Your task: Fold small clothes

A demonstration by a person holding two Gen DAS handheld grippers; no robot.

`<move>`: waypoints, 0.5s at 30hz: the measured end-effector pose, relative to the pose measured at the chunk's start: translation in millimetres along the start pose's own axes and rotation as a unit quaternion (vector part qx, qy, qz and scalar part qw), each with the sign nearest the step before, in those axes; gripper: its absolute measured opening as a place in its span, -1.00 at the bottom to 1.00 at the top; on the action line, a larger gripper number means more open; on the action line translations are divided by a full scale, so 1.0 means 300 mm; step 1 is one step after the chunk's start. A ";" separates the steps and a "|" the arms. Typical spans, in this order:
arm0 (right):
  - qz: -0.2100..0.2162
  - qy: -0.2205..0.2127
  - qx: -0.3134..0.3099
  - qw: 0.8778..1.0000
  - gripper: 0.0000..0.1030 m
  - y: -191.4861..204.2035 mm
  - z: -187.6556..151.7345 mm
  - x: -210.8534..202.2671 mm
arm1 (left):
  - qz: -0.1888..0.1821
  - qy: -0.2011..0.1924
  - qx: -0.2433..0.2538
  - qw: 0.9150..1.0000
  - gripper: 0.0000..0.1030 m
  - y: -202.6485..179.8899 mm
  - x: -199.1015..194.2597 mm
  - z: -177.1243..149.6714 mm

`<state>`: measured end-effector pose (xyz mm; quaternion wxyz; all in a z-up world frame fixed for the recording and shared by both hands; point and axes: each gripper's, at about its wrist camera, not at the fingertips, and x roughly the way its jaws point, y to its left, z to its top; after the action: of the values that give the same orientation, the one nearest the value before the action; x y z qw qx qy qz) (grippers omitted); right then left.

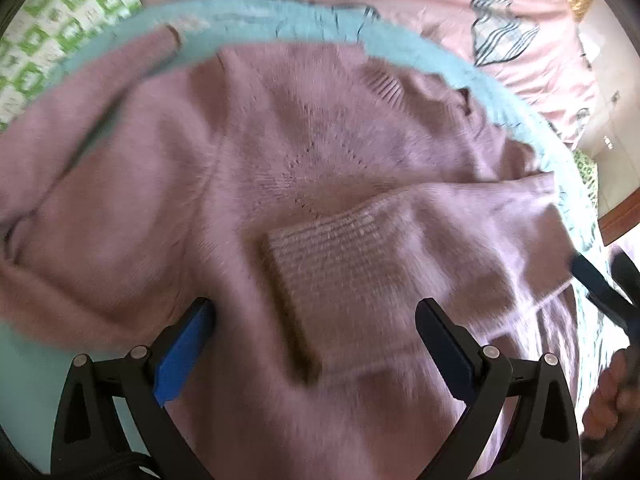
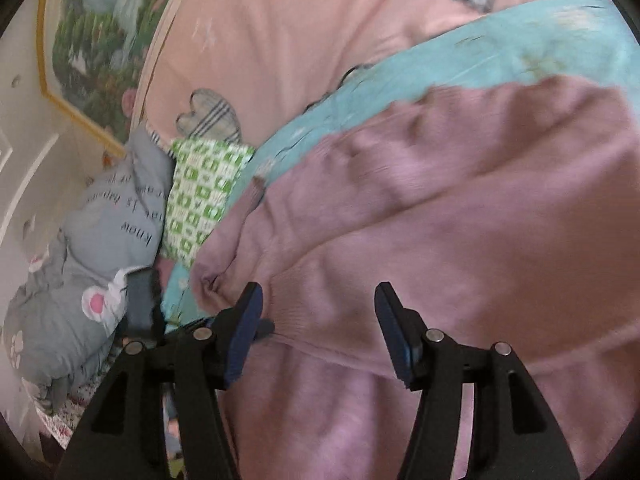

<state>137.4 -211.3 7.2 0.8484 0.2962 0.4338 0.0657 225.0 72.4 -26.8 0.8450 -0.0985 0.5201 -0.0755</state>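
A mauve knitted sweater (image 1: 280, 152) lies on a light blue cloth (image 1: 248, 20) on the bed. One sleeve is folded over the body, its ribbed cuff (image 1: 340, 248) lying between my left gripper's fingers. My left gripper (image 1: 316, 320) is open just above the cuff, holding nothing. In the right wrist view the sweater (image 2: 460, 220) fills the right half, and my right gripper (image 2: 318, 308) is open above its sleeve and hem edge. The right gripper's tip also shows in the left wrist view (image 1: 592, 276) at the far right.
A pink quilt (image 2: 280, 40) with plaid heart patches covers the bed behind. A green-and-white pillow (image 2: 204, 196) and a grey printed pillow (image 2: 108, 232) lie at the left in the right wrist view. A framed picture (image 2: 100, 40) hangs on the wall. The green pillow shows in the left wrist view (image 1: 60, 28).
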 end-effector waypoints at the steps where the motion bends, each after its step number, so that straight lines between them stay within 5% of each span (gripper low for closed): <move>1: -0.005 -0.009 0.006 1.000 0.16 -0.017 -0.011 -0.032 | 0.003 0.007 0.005 1.000 0.95 -0.007 0.030 0.018; 5: -0.021 -0.039 0.030 0.999 0.17 -0.075 -0.046 -0.129 | 0.029 -0.011 0.026 0.999 0.77 -0.048 0.061 0.045; 8: -0.031 -0.049 0.043 0.997 0.17 -0.106 -0.059 -0.168 | 0.040 -0.038 0.056 0.997 -0.68 -0.094 0.028 0.036; 9: -0.036 -0.054 0.046 0.997 0.17 -0.117 -0.059 -0.180 | 0.008 -0.032 0.058 0.998 -0.83 -0.100 0.020 0.035; 10: -0.041 -0.059 0.050 0.996 0.17 -0.124 -0.056 -0.188 | -0.005 -0.037 0.061 0.997 -0.84 -0.111 0.005 0.029; 12: -0.043 -0.066 0.060 0.995 0.17 -0.135 -0.050 -0.203 | 0.033 -0.068 0.095 0.993 -0.85 -0.147 -0.035 0.013; 15: -0.042 -0.069 0.061 0.995 0.17 -0.134 -0.055 -0.233 | 0.034 -0.091 0.082 0.992 -0.87 -0.112 -0.096 0.012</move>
<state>75.6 -262.4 26.1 0.8587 0.3326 0.3895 -0.0175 214.5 46.8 8.0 0.8961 -0.0175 0.4362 -0.0798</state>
